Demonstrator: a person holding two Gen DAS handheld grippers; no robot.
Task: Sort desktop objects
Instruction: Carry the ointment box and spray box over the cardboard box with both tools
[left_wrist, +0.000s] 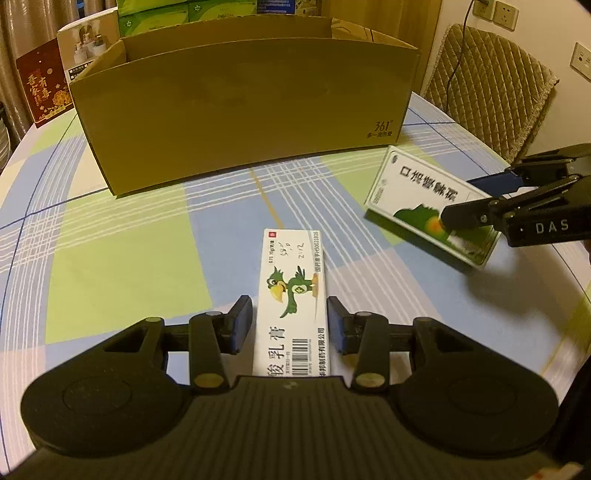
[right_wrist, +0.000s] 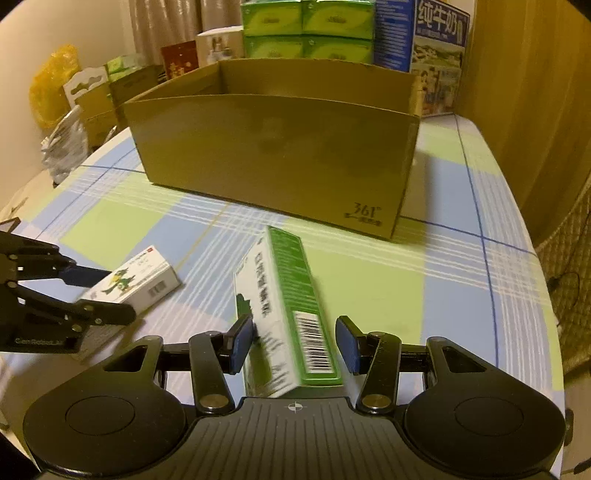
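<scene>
A: Where were the grippers?

B: The left gripper (left_wrist: 290, 325) straddled the parrot carton (left_wrist: 291, 295) flat on the table (left_wrist: 122, 258), jaws apart. The right gripper (right_wrist: 295, 343), also apart, flanked the tilted green carton (right_wrist: 284, 314).

A: Next?

B: Probably closing, then lifting into the cardboard box (left_wrist: 240, 110).

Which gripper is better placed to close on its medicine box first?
Left. The left gripper squarely straddles the parrot box lying flat, small gaps either side. The right gripper straddles the green box, which is tilted on edge, blurred, and off-centre against one pad.
</scene>
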